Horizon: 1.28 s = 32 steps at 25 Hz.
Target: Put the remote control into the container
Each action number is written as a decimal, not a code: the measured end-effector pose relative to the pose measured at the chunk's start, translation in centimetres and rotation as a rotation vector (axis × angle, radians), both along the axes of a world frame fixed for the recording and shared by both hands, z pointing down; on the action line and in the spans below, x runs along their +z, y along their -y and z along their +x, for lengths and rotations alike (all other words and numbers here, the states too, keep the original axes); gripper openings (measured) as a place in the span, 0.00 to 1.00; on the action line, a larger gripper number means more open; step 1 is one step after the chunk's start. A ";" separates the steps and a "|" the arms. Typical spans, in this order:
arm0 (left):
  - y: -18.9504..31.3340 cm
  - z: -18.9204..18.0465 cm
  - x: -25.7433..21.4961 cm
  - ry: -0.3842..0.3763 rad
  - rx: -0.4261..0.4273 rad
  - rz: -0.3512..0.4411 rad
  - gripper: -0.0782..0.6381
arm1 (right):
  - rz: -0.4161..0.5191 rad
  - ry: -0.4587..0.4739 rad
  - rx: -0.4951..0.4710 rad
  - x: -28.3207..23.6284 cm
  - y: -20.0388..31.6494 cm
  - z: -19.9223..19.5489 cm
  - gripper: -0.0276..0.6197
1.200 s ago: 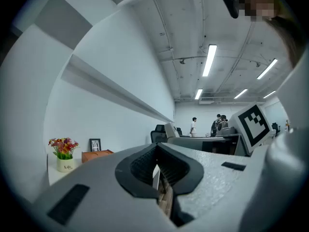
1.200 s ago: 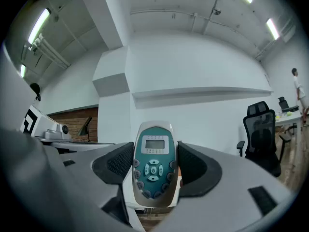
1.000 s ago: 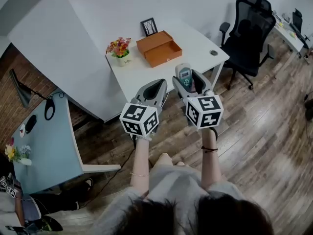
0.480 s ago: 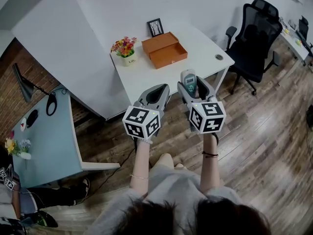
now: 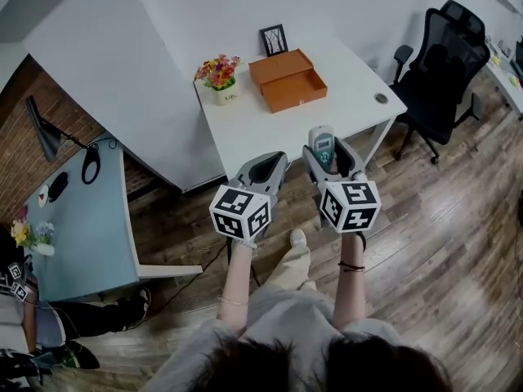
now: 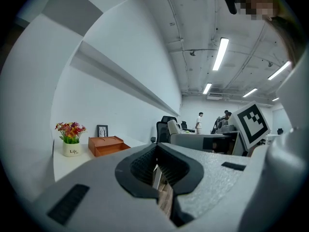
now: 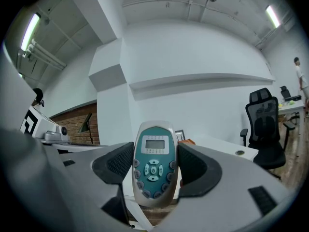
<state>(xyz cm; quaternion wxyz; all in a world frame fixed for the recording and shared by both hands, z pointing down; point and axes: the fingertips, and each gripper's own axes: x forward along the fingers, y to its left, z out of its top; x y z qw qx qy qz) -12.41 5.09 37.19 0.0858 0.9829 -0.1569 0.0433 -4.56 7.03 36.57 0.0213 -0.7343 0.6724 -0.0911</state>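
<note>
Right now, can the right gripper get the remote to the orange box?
Probably not yet. The right gripper, shut on the remote, hangs near the table's front edge; the open box sits far back. Nothing stands between them.

The remote control (image 7: 153, 163) is silver-white with a teal face and grey buttons. The container (image 5: 288, 80), at twelve o'clock on the white counter (image 5: 261, 133), is orange. The left tool (image 5: 263, 170) and right tool (image 5: 327, 155) are grey, cubes checked black-and-white

Both forearms outstretched side by side, left tool (image 5: 272, 162) jaws together, right tool (image 5: 327, 152) tight around the remote control (image 7: 153, 161).
</note>
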 end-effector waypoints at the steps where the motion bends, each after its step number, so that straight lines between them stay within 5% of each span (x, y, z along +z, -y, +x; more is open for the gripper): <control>1: 0.5 0.4 0.2 0.000 -0.001 -0.003 0.11 | -0.006 -0.003 -0.004 0.2 0.5 0.2 0.48; 21: 11.0 11.6 1.1 -0.011 0.001 -0.034 0.11 | -0.063 -0.048 -0.047 1.4 10.3 10.0 0.48; 32: 15.9 14.0 0.7 -0.014 -0.015 -0.037 0.11 | -0.074 -0.085 -0.082 0.3 15.3 13.0 0.48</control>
